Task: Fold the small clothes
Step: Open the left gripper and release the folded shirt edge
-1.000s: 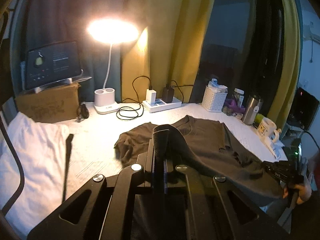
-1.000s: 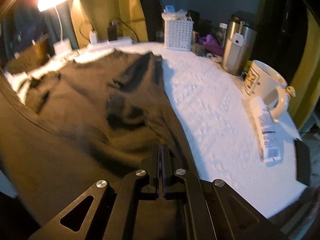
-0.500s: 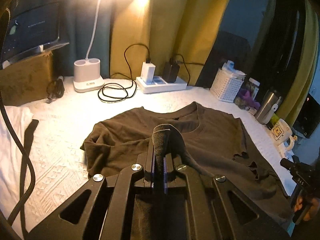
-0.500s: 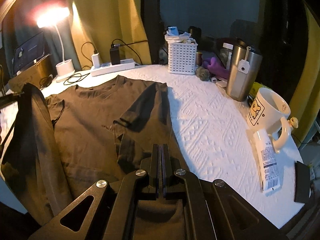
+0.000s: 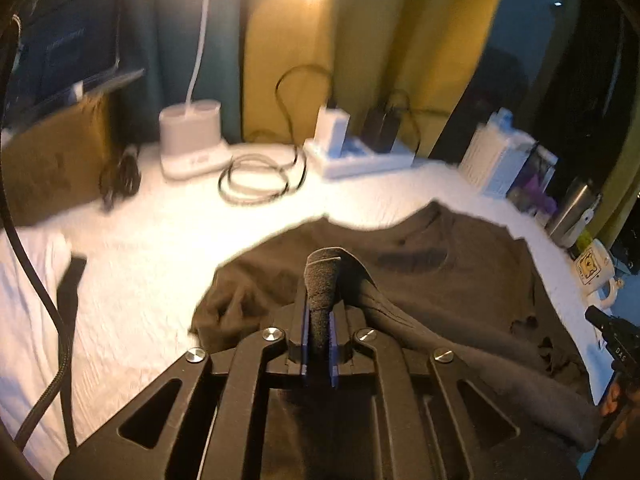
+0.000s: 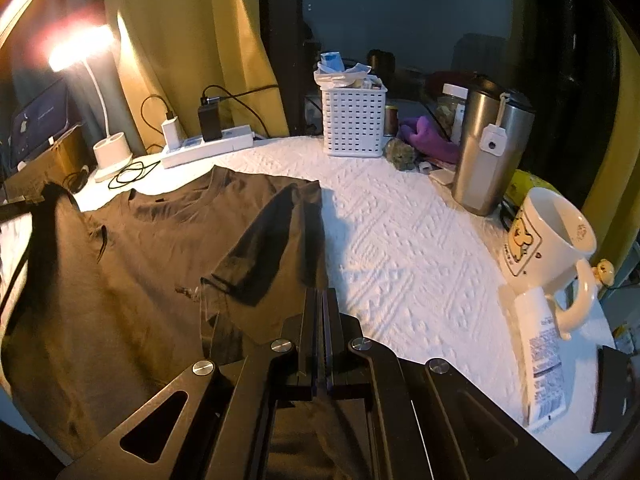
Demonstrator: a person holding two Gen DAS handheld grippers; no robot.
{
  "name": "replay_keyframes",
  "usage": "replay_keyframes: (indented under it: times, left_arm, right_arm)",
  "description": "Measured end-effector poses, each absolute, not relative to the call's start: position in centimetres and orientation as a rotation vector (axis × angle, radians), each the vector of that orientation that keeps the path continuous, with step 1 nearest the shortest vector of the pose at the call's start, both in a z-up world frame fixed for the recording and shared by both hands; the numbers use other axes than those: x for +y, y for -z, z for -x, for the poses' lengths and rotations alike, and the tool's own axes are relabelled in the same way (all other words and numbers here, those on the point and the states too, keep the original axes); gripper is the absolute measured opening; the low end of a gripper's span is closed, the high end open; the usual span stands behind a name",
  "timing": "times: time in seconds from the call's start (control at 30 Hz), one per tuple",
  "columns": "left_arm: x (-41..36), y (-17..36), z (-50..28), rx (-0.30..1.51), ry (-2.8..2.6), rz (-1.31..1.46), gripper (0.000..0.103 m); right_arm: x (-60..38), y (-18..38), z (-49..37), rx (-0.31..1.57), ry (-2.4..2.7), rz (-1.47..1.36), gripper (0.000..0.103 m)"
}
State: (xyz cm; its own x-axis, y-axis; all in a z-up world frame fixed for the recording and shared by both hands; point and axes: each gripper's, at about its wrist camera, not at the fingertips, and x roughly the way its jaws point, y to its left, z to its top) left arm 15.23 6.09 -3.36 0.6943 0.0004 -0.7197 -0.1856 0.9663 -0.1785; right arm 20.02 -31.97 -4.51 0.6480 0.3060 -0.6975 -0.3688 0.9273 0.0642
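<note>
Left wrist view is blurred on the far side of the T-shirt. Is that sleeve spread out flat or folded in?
Observer: Folded in. The right wrist view shows the sleeve lying across the body of the T-shirt, with its cuff toward the right gripper.
Operator: Anything near that edge besides the mug?
Observer: A white tube lies flat beside the handle of the mug. It is on the white cover, clear of the fabric.
</note>
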Motion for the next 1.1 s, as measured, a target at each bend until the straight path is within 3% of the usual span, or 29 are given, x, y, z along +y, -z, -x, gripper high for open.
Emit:
replay_keyframes:
  times: [0.03,0.07,0.13,0.3,0.6,1.1]
  left_arm:
    - [5.9,3.3,-14.6,0.796,-0.122,0.243,0.030]
    - [5.5,3.1,-13.8,0.785,-0.141,0.246,0.057]
    - [4.5,2.4,-12.2,0.735,-0.172,0.276,0.078]
    - [-0.4,2.0,-10.7,0.680,-0.185,0.350,0.079]
    - [-11.7,5.3,-12.4,0.824,-0.039,0.419,0.079]
    - [-13.4,6.2,-12.6,0.786,-0.200,0.637,0.079]
  right_arm:
    - [-31.8,4.6,-20.0,0.778,-0.390,0.085,0.002]
    - [-31.7,4.7,-20.0,0.779,-0.391,0.084,0.002]
    - [-31.5,4.8,-19.9,0.780,-0.393,0.077,0.002]
    - [-30.6,4.6,-18.6,0.781,-0.399,0.058,0.002]
    - [-28.3,4.9,-14.7,0.779,-0.424,0.067,0.002]
    - [-27.8,5.6,-13.5,0.756,-0.401,0.062,0.002]
